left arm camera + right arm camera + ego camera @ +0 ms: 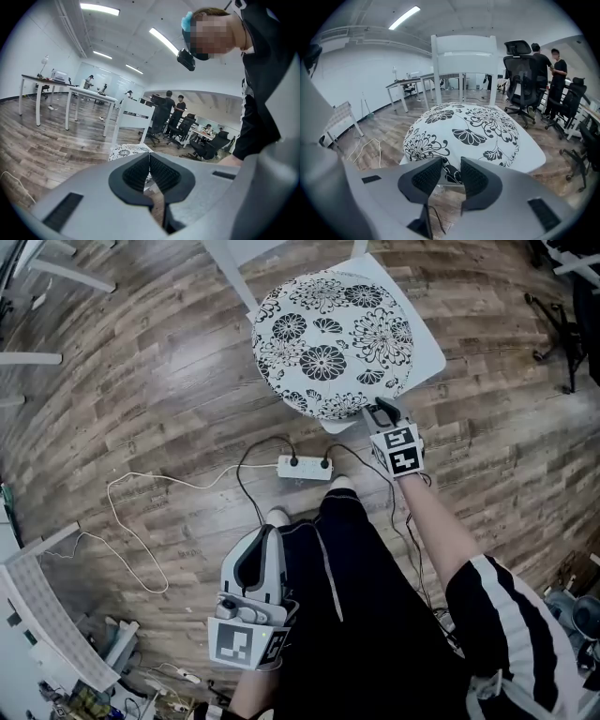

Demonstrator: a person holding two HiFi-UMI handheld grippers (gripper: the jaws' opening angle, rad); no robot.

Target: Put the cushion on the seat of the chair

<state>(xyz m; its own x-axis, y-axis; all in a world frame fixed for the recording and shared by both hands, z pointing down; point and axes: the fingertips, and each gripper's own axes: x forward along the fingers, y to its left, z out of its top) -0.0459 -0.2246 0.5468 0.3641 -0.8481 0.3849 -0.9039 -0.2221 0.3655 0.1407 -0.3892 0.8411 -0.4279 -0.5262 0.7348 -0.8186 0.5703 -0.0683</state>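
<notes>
Head view: we list a round flowered cushion (330, 338) lying on the white chair seat (427, 357), overhanging its near edge. The right tongs (378, 412) are at the cushion's near rim, the left tongs (258, 563) low beside our leg. A power strip (305, 468) lies on the floor.

Left gripper view: left tongs (149, 157) closed together, nothing between.

Right gripper view: right tongs (451, 164) spread apart. The cushion's rim shows in the gap, with the pads not pressing it.

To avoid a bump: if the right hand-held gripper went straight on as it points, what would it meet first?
Probably the near edge of the round white cushion with black flower print, close ahead of the right hand-held gripper.
</notes>
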